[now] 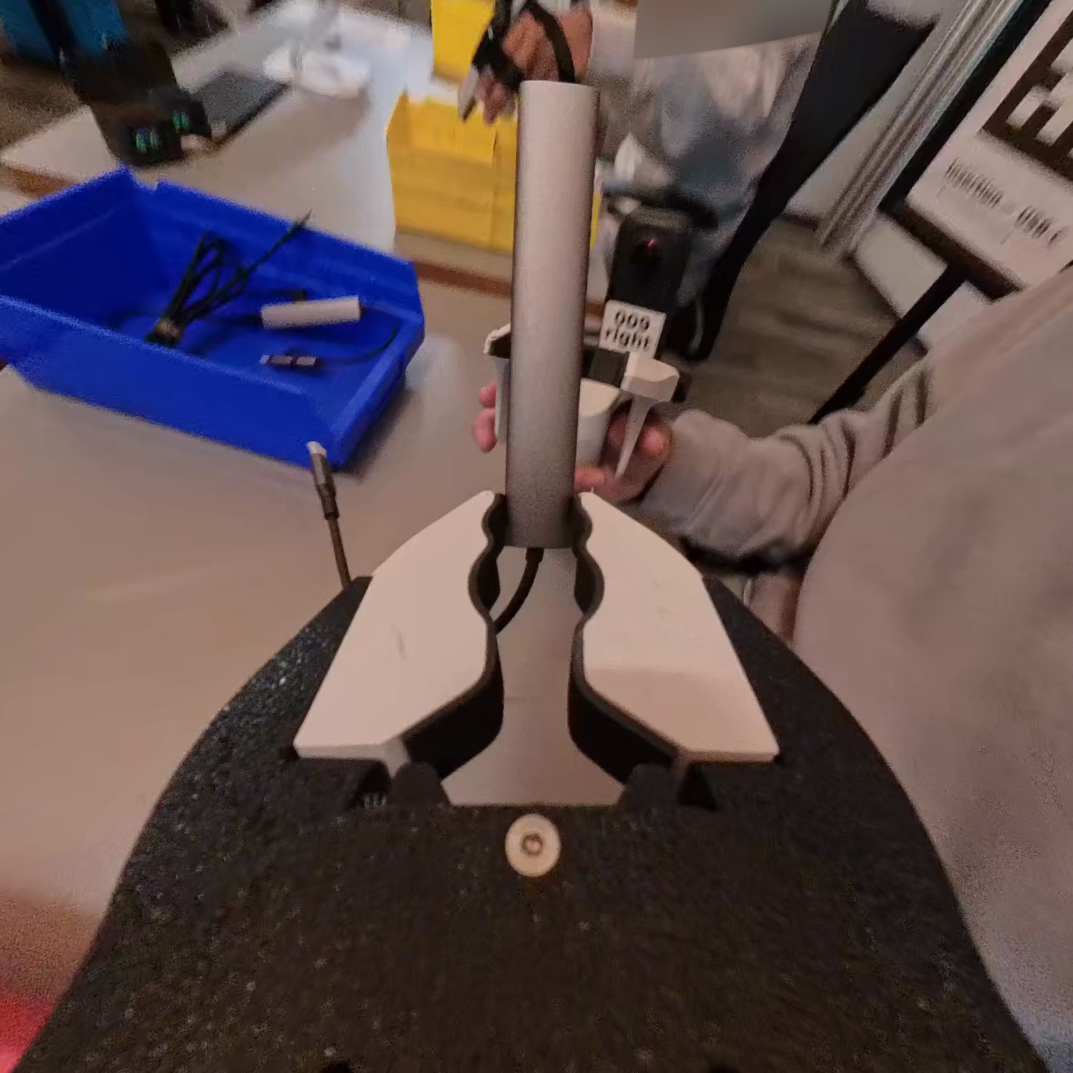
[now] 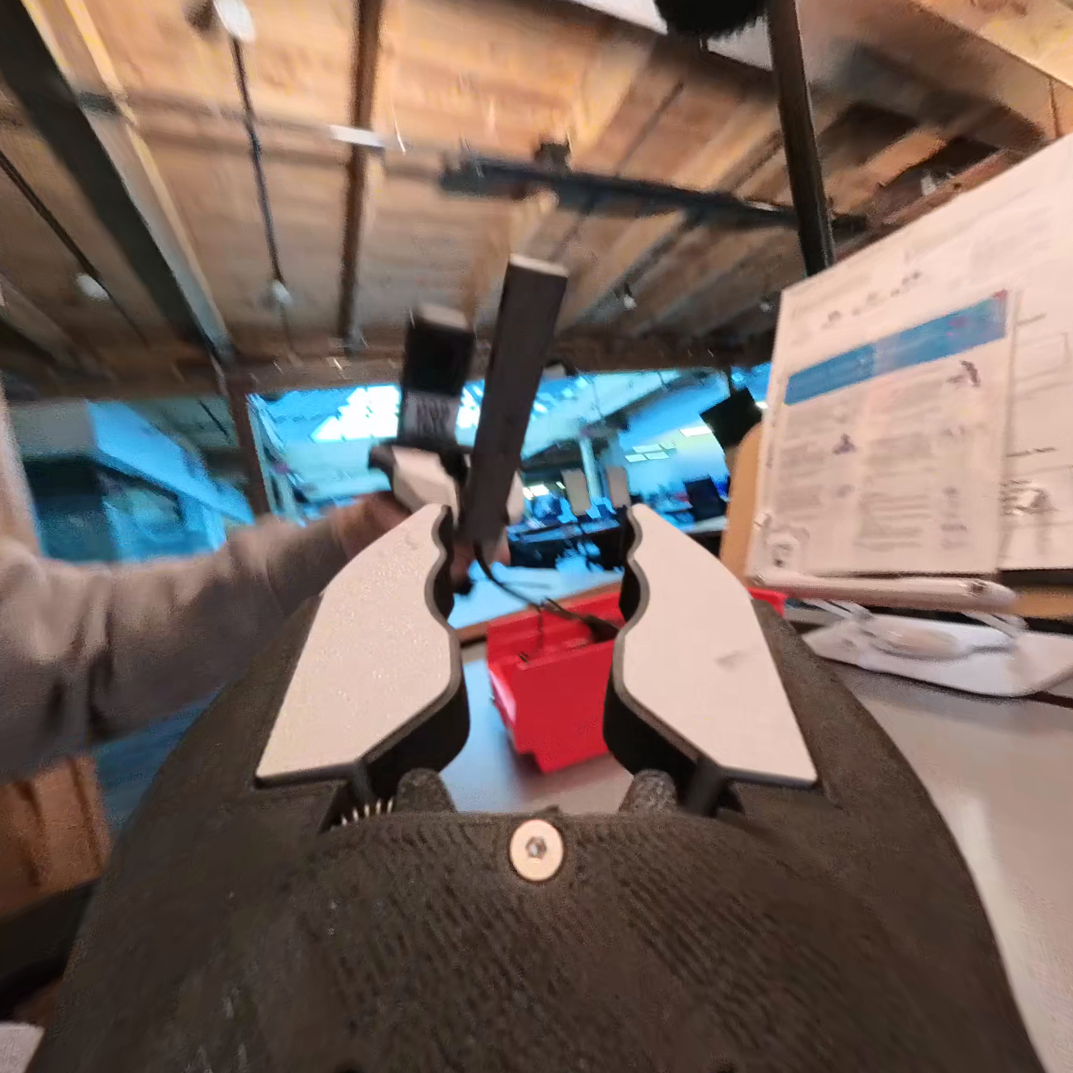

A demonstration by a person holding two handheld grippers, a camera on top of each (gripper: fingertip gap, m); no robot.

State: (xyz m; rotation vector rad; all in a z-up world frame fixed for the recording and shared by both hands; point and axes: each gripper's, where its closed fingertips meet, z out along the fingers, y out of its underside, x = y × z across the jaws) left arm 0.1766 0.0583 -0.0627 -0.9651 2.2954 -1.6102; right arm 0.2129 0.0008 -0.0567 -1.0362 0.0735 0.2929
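My left gripper [image 1: 537,505] is shut on the lower end of a long grey bar [image 1: 551,290], which stands straight up from the fingertips. A black cable [image 1: 514,598] leaves the bar's bottom, and its plug end [image 1: 322,470] sticks up at the left. The right gripper faces me just behind the bar, held in a hand, its white fingers [image 1: 647,377] apart on either side of the bar. In the right wrist view my right gripper [image 2: 539,514] is open and empty. The bar [image 2: 511,406] looks dark there, just beyond the left fingertip, with the left gripper [image 2: 429,464] behind it.
A blue bin [image 1: 191,395] at the left on the grey table [image 1: 145,580] holds cables and another grey bar [image 1: 310,312]. Yellow bins [image 1: 447,168] stand behind. A red bin [image 2: 551,691] with cables sits ahead of the right gripper. A board with papers [image 2: 888,441] stands at the right. One gripper's finger ends stand about 7 cm off the other's.
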